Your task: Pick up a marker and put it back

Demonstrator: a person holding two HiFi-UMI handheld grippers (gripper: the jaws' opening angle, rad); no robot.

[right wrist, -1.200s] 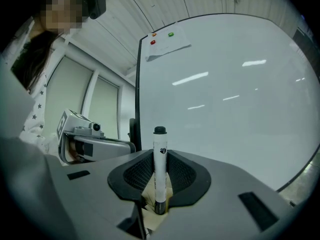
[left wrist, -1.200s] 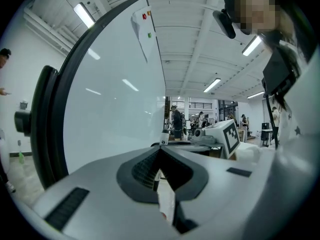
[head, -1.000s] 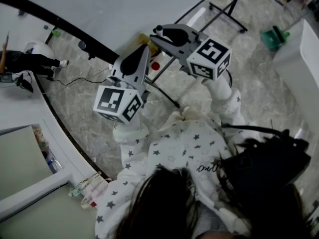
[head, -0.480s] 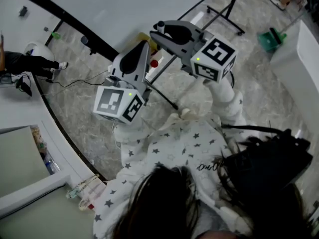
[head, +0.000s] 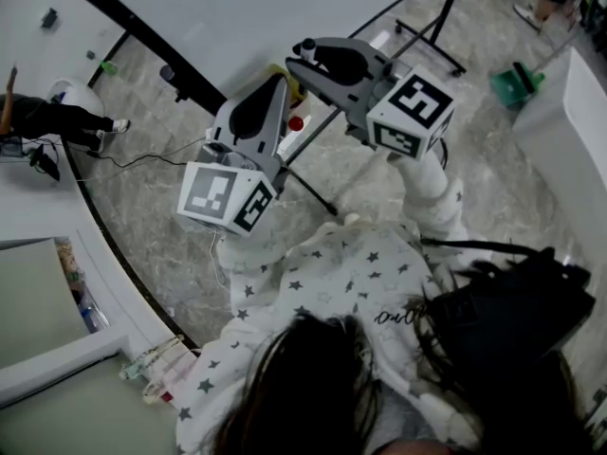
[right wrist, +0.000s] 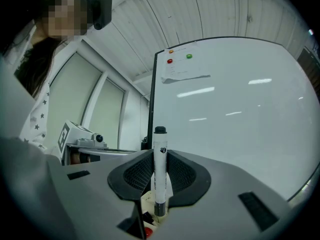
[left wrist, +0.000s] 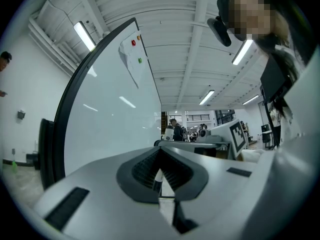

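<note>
A white marker (right wrist: 160, 169) with a black cap stands upright between the pads of my right gripper (right wrist: 160, 159), which is shut on it. In the head view this gripper (head: 303, 53) is held up close to the whiteboard (head: 266, 8), and the marker's dark end (head: 305, 44) pokes out at its tip. My left gripper (head: 278, 81) hovers just left of it and a little lower, over a red-capped marker (head: 296, 122) on the board's ledge. Its jaws (left wrist: 160, 156) meet at the tip with nothing gripped.
The whiteboard (right wrist: 235, 109) carries a paper sheet (right wrist: 185, 71) and small magnets (right wrist: 169, 61) near its top corner. Black stand legs (head: 427, 27) spread over the marble floor. A green dustpan (head: 517, 72) lies at the far right, beside a white counter (head: 569, 131).
My right gripper has risen slightly with the marker still in it. The left gripper has hardly moved.
</note>
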